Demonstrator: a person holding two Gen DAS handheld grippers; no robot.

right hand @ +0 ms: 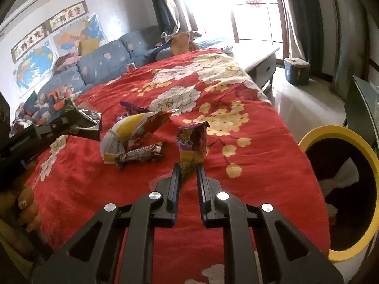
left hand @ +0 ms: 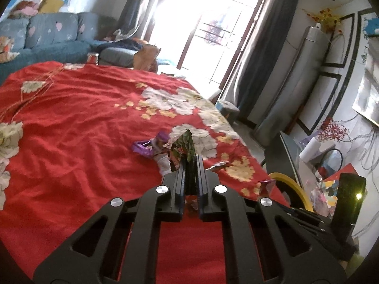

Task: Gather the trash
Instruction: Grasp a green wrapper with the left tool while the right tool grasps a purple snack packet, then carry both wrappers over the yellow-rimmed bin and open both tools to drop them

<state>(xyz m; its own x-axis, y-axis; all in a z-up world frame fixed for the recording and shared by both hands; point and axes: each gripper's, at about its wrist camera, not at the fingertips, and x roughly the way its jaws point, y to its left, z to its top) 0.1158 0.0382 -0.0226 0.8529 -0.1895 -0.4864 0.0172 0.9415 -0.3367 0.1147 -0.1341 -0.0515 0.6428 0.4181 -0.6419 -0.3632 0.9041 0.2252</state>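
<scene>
On the red floral bed, both tools clenched on wrappers beside the yellow-rimmed bin.
The bin stands off the bed's right edge; the loose wrapper pile lies mid-bed. The left tool pinches a dark foil wrapper, the right tool a purple packet. Best carry each fully over the rim before letting go.

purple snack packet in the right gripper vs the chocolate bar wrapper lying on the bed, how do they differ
The purple snack packet stands upright, pinched at its lower end by the right gripper; the chocolate bar wrapper lies flat on the red bedspread, untouched. The packet is purple with yellow print; the wrapper is dark brown with white lettering. The packet is squat, the wrapper long and narrow. Both are crumpled trash.
</scene>
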